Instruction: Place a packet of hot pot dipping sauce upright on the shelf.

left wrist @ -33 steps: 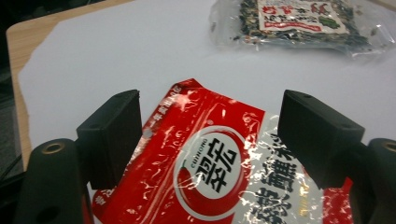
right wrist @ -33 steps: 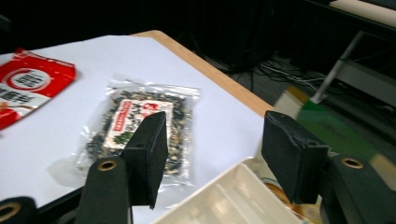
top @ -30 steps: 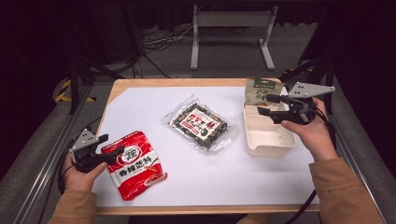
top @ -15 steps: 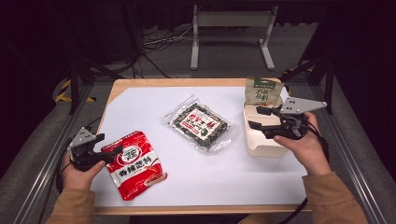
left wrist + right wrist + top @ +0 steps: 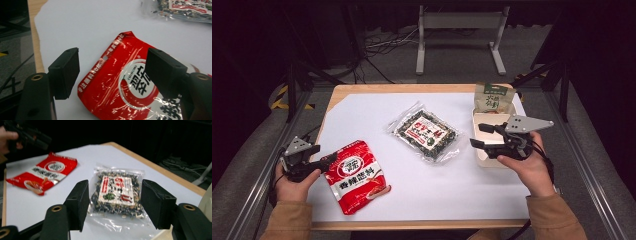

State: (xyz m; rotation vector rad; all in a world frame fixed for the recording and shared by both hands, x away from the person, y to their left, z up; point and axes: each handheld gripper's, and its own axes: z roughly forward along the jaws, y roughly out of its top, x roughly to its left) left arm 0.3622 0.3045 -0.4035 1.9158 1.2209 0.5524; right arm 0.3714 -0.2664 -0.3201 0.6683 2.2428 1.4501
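At the table's near-left corner my left gripper (image 5: 328, 159) hangs over the red packet (image 5: 357, 175), jaws just narrowing, gaping, nothing pinched | red packet flat on white sheet (image 5: 362, 115) | my right gripper (image 5: 479, 136) by the tray (image 5: 482, 159), jaws wide, empty, facing the seaweed bag (image 5: 116, 192)

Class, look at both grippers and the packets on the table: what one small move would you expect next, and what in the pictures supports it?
Probably the left gripper closes on the near edge of the red packet. Its jaws straddle that packet's corner with gaps either side, and they have just been closing a little. The right gripper merely faces the clear packet of dark mix from a distance, jaws open, beside the beige box.
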